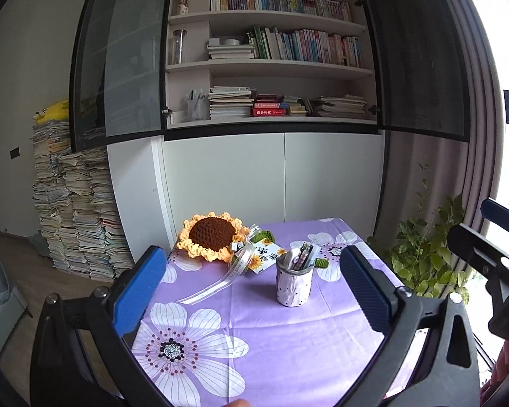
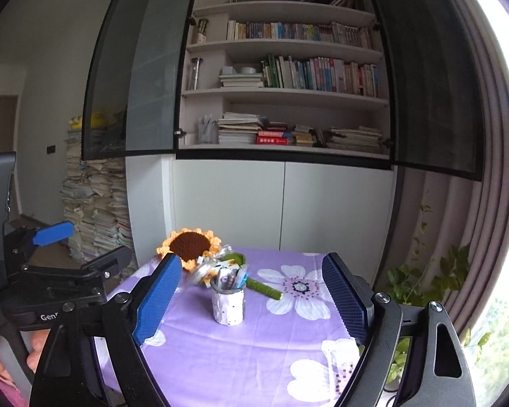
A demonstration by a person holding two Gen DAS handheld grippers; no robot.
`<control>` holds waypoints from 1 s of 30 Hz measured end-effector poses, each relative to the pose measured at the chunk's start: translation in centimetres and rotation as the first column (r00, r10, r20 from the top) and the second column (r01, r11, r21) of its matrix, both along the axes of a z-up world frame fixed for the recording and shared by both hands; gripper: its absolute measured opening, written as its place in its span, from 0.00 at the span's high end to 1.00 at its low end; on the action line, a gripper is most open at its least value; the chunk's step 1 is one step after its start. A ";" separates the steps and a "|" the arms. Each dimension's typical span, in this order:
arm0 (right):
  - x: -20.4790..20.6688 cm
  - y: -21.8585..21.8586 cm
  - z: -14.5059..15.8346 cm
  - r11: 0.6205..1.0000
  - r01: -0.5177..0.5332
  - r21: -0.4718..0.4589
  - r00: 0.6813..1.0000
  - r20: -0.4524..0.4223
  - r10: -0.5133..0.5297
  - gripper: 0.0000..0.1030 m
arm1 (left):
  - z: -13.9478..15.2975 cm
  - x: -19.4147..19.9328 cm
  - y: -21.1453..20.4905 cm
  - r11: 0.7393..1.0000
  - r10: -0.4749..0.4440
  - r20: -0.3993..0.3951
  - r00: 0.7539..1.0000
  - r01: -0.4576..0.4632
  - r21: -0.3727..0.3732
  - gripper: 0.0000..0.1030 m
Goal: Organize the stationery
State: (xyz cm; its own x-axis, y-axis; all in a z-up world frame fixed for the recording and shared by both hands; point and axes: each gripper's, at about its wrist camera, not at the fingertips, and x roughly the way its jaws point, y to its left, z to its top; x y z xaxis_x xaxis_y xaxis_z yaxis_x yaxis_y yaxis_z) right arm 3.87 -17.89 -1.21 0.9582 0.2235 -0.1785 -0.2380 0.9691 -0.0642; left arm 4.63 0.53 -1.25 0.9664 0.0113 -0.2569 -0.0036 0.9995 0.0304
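A white pen cup (image 1: 294, 286) with black dots stands upright on the purple flowered tablecloth (image 1: 254, 332), filled with several pens (image 1: 303, 255). My left gripper (image 1: 254, 283) is held above the near side of the table, open, nothing between its blue pads; the cup shows in the gap, farther off. In the right wrist view the same cup (image 2: 228, 305) stands beyond my right gripper (image 2: 252, 291), which is open and holds nothing. The left gripper (image 2: 81, 247) appears there at the left edge.
A crocheted sunflower (image 1: 212, 235) with a ribbon and a card (image 1: 264, 254) lies behind the cup, its green stem (image 2: 263, 287) running right. A bookcase (image 1: 271, 68) with open glass doors stands behind the table. Paper stacks (image 1: 74, 210) left, a plant (image 1: 427, 254) right.
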 end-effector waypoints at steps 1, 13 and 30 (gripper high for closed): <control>-0.3 0.1 0.2 1.000 0.000 0.002 1.000 0.006 0.000 0.17 | 0.1 -0.4 0.1 1.000 0.003 0.008 1.000 -0.003 -0.007 0.01; -2.5 0.4 0.4 0.999 -0.033 0.018 0.999 0.028 0.032 0.17 | 1.2 -3.0 0.4 1.000 0.003 0.057 0.998 -0.002 -0.008 0.01; -2.8 -0.5 0.0 0.999 -0.037 0.037 0.999 0.008 0.037 0.17 | 1.5 -3.6 0.3 1.000 0.009 0.068 0.998 -0.009 0.004 0.01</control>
